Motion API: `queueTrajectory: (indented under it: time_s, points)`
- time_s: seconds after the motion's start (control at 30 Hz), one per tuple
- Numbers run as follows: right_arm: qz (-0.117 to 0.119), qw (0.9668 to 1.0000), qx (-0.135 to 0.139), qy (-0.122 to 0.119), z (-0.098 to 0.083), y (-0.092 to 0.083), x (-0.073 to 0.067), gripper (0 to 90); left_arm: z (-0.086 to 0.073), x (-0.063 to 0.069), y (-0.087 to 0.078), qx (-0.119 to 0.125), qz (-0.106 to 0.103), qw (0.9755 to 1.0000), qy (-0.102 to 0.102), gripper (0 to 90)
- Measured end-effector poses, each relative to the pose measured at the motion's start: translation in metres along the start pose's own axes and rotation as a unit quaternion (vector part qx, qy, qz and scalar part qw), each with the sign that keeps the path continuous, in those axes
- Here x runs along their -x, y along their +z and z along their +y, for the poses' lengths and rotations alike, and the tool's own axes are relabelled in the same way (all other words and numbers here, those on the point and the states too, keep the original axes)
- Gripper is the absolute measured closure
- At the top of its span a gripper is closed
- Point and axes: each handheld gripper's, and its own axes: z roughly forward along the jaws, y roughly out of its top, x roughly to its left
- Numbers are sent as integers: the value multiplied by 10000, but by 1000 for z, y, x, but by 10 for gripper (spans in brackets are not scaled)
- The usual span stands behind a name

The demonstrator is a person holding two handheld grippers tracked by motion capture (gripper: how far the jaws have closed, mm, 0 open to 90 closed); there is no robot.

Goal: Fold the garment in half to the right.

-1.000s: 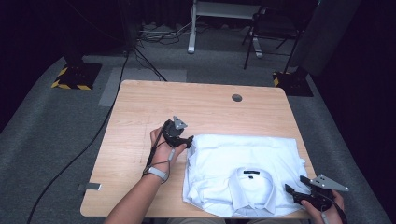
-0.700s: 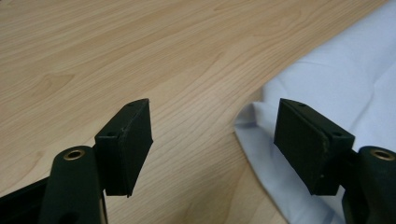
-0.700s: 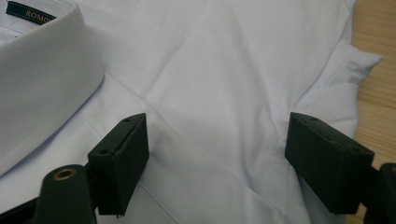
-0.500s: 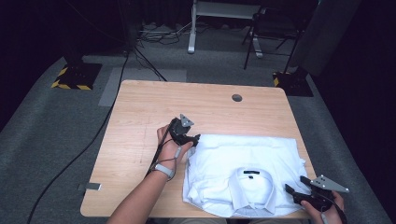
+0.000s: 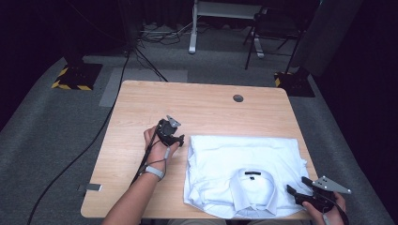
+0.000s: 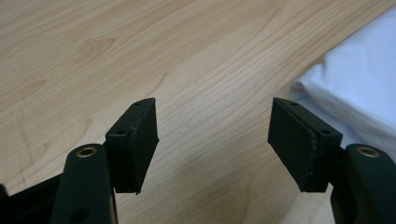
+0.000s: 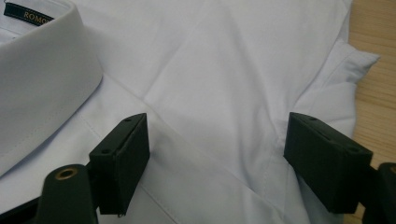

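A folded white dress shirt (image 5: 244, 173) is lying on the near right part of the wooden table (image 5: 206, 103), its collar (image 5: 253, 187) sitting toward the near edge and a dark label (image 7: 28, 11) showing inside the neck. The left gripper (image 5: 174, 138) is hovering over bare wood just left of the shirt's far left corner, held in the person's left hand (image 5: 157, 143), with its cable trailing back along the forearm. In the left gripper view its jaws are standing apart with nothing between them; they have just been closing a little, and only tabletop is lying under the gap, while the shirt's folded edge (image 6: 355, 88) is showing off to the right, apart from the pads. The right gripper (image 5: 296, 186) is resting at the shirt's near right corner, beside the collar, in the person's right hand (image 5: 331, 213). In the right gripper view its jaws are spread wide over the white cloth (image 7: 224, 84), released rather than pinching any fold, and a tucked sleeve end (image 7: 357, 63) is lying against the wood at the right
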Motion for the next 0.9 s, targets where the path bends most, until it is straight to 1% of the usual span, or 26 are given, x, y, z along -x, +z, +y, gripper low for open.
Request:
queueTrajectory:
  time_s: [0.03, 0.1, 0.13, 0.17, 0.23, 0.27, 0.3, 0.33, 0.37, 0.4, 0.43, 0.47, 0.53, 0.57, 0.63, 0.77, 0.8, 0.83, 0.87, 0.9]
  points:
    - [6, 10000, 19, -5, 0, 0, 0, 226, 0, -2, -5, 86, -48, 9999, -55, 319]
    - [7, 10000, 32, -5, -1, 0, 0, 226, 1, 1, -7, 194, -81, 9998, -66, 317]
    - [6, 10000, 37, -3, -1, 0, 0, 226, 1, 1, -7, 194, -81, 9998, -66, 315]
    - [5, 10000, 41, -5, -1, 0, 0, 226, 3, 5, -6, 252, -159, 9995, -60, 313]
    - [3, 10000, 50, -8, -1, 0, 0, 226, 7, 9, -1, 259, -231, 9994, -47, 306]
    - [3, 10000, 50, -8, -1, 0, 0, 226, 7, 9, -1, 259, -231, 9994, -47, 303]
    - [1, 10000, 59, 3, -2, 0, 0, 226, 9, 12, 2, 264, -298, 9992, -19, 300]
    - [0, 10000, 59, 5, -2, 0, 0, 226, 13, 17, 8, 290, -433, 9986, 0, 297]
    - [0, 10000, 54, 3, -2, 0, 0, 226, 13, 17, 8, 290, -433, 9986, 0, 295]
    - [-2, 10000, 50, 3, -1, 0, 0, 226, 17, 23, 14, 275, -565, 9980, 46, 294]
    - [-2, 10000, 50, 3, -1, 0, 0, 226, 17, 23, 14, 275, -565, 9980, 46, 292]
    - [-3, 10000, 49, 5, -1, 0, 0, 226, 20, 27, 17, 273, -663, 9974, 50, 292]
    - [-9, 10000, 37, 12, -1, 0, 0, 226, 24, 33, 24, 165, -722, 9972, 81, 292]
    - [-11, 10000, 38, 16, -1, 0, 0, 226, 24, 33, 24, 165, -722, 9972, 81, 292]
    - [-24, 10000, 41, 24, -1, 0, 0, 228, 26, 36, 32, 53, -861, 9963, 36, 293]
    - [-39, 10000, 57, 40, -1, 0, 0, 228, 24, 41, 42, -159, -995, 9949, 73, 294]
    - [-38, 10000, 64, 40, -1, 0, 0, 228, 24, 41, 42, -159, -995, 9949, 73, 295]
    - [-38, 10000, 64, 40, -1, 0, 0, 228, 23, 42, 45, -223, -1018, 9945, 93, 295]
    - [-39, 10000, 68, 36, -2, 0, 0, 228, 21, 45, 47, -237, -982, 9947, 195, 291]
    - [-38, 10000, 68, 40, -2, 0, 0, 228, 21, 47, 48, -245, -930, 9951, 251, 290]
